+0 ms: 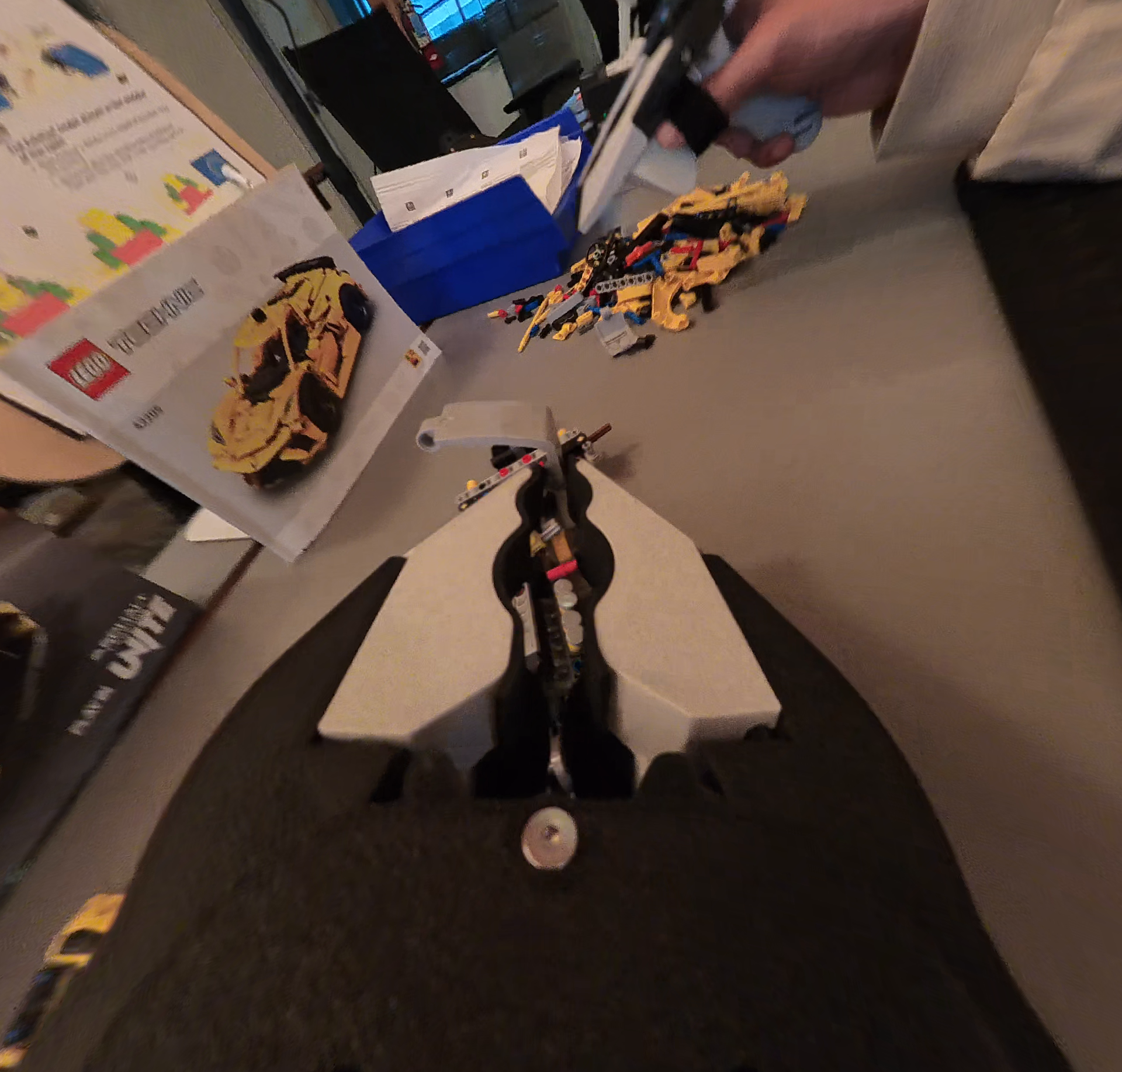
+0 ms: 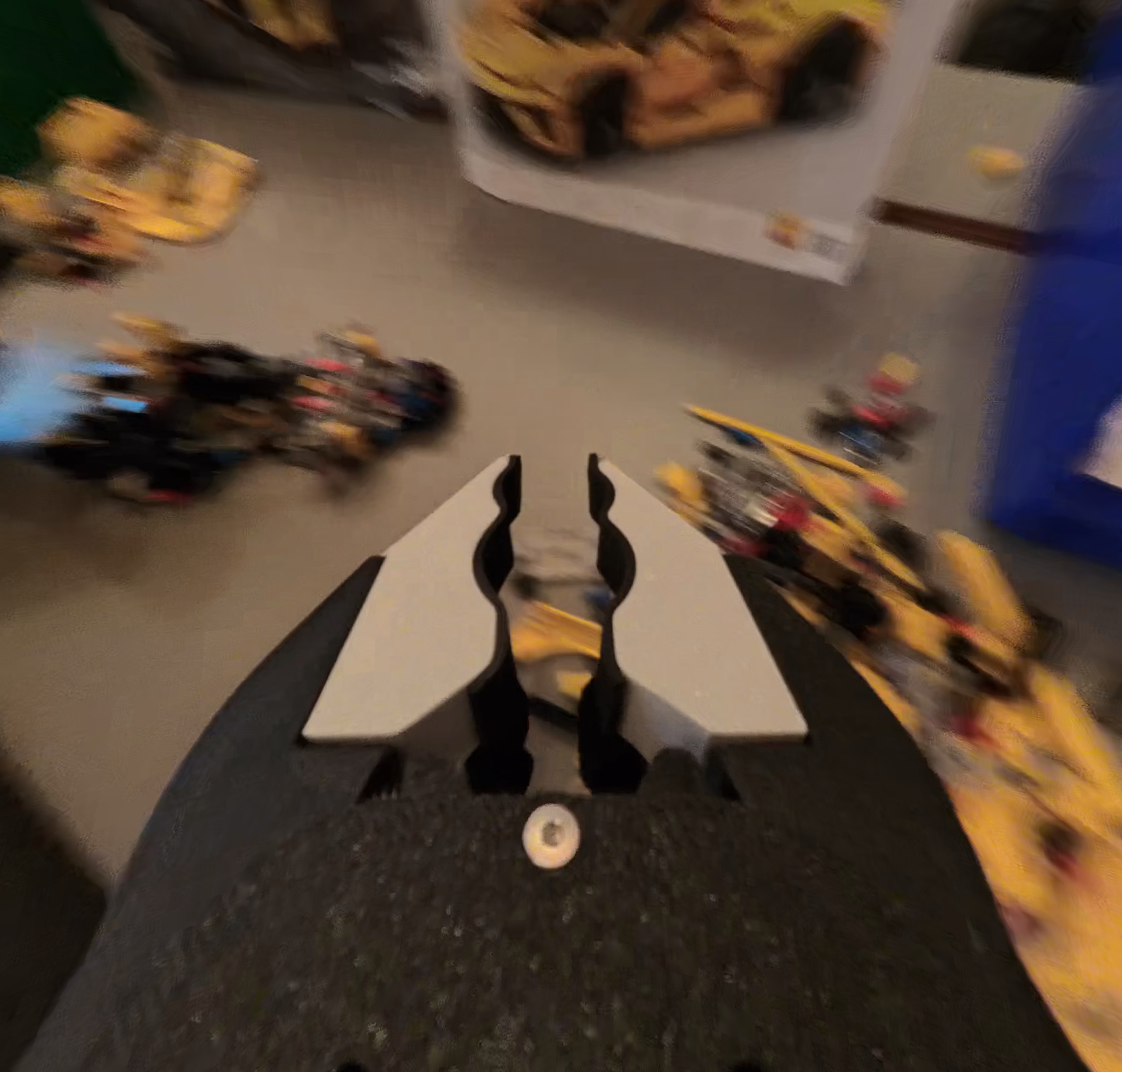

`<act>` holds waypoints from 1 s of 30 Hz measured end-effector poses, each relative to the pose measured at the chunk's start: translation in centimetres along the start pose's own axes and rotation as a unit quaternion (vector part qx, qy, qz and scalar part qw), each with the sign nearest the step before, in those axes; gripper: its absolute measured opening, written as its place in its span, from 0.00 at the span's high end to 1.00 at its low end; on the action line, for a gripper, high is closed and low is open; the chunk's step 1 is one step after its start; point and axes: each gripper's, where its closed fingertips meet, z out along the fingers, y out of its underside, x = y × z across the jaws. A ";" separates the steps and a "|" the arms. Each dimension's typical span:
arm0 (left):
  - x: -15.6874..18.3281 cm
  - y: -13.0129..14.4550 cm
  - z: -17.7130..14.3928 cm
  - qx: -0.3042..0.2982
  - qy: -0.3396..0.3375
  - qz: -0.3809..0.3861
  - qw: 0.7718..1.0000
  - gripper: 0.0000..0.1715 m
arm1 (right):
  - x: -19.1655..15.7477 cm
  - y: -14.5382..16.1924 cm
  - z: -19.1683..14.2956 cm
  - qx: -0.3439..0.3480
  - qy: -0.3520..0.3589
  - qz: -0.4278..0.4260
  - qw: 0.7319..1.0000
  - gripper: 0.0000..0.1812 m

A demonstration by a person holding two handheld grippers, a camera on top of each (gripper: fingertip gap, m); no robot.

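The brick sub-assembly [image 1: 549,557] is clamped lengthwise between the closed fingers of the left gripper [image 1: 554,473]. It is a narrow stack of grey, black and tan parts with a red pin across it. A grey curved panel [image 1: 486,429] and a pinned grey beam are carried past the fingertips, above the grey tabletop [image 1: 819,496].

The right gripper [image 2: 554,466] is seen with its fingers parted and nothing between them. Its view is badly smeared. It is held in a hand [image 1: 807,53] over the far part of the tabletop.

Under and to the right of it a heap of loose pieces [image 1: 668,271] is spread, mostly yellow with black, red, blue and grey (too many and too tangled to be counted). In the smeared right wrist view, three further clusters can be made out apart from the heap:
- a dark, part-built one [image 2: 243,411];
- a yellow one [image 2: 139,174] nearer the left edge;
- a small one [image 2: 868,411] close to the bin.

One instruction booklet [image 1: 243,362], with a yellow car pictured on its cover, is propped tilted at the left edge of the tabletop. One blue bin [image 1: 467,247] is set just beyond it, beside the heap, with white papers [image 1: 473,180] stuffed inside. One printed board [image 1: 79,132] is leaned farthest off on the left.
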 end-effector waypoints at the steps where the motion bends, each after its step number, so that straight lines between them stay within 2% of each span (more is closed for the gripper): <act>1: 0.1 0.1 0.1 -0.006 -0.009 0.021 1.000 0.96 | -4.0 -1.0 0.9 0.025 -0.074 0.010 0.997 0.86; 3: 0.6 0.3 0.4 -0.020 -0.012 0.051 0.998 0.96 | -12.3 -2.3 2.4 0.047 -0.230 0.062 0.970 0.77; 4: 0.9 0.5 0.5 -0.028 -0.011 0.061 0.998 0.96 | -15.7 -2.6 3.2 0.050 -0.281 0.088 0.954 0.70; 6: 1.3 0.9 0.9 -0.043 -0.012 0.077 0.996 0.96 | -20.6 -2.4 4.4 0.043 -0.337 0.097 0.935 0.67; 8: 1.6 1.1 1.1 -0.056 -0.014 0.090 0.994 0.96 | -22.7 -2.0 5.5 0.034 -0.331 0.074 0.940 0.69; 10: 1.7 0.9 1.2 -0.059 -0.022 0.099 0.993 0.96 | -22.7 -1.2 6.4 0.017 -0.288 0.043 0.956 0.77; 12: 1.7 1.2 1.4 -0.074 -0.029 0.095 0.992 0.96 | -23.1 -1.1 6.0 0.019 -0.292 0.044 0.955 0.90; 13: 1.6 1.2 1.5 -0.075 -0.036 0.094 0.992 0.96 | -22.8 -1.1 5.8 0.018 -0.287 0.038 0.957 0.90; 14: 1.2 1.1 1.4 -0.074 -0.048 0.084 0.993 0.95 | -21.7 -1.2 5.7 0.020 -0.267 0.035 0.963 0.90; 15: 0.5 1.0 1.2 -0.072 -0.056 0.061 0.994 0.90 | -19.7 -1.5 5.5 0.025 -0.234 0.021 0.972 0.90; 18: -1.5 1.6 0.2 -0.064 -0.034 -0.073 0.995 0.83 | -8.4 -2.5 3.4 0.027 -0.051 -0.022 0.998 0.90; 19: -2.3 1.8 -0.3 -0.057 -0.025 -0.120 0.991 0.82 | -4.1 -1.8 2.4 0.002 0.016 -0.036 0.999 0.90; 21: -3.7 2.6 -1.1 -0.053 -0.005 -0.193 0.980 0.82 | 4.0 0.6 -0.3 -0.067 0.156 -0.052 0.984 0.90; 22: -3.8 3.2 -1.4 -0.059 0.014 -0.220 0.974 0.81 | 6.7 1.2 -1.5 -0.071 0.202 -0.053 0.975 0.90; 26: -2.3 5.3 -1.5 -0.093 0.087 -0.266 0.955 0.75 | 10.3 4.1 -2.6 -0.131 0.239 -0.026 0.962 0.90; 30: -0.8 6.6 -1.0 -0.131 0.099 -0.227 0.960 0.73 | 9.8 3.9 -1.8 -0.129 0.245 -0.053 0.959 0.84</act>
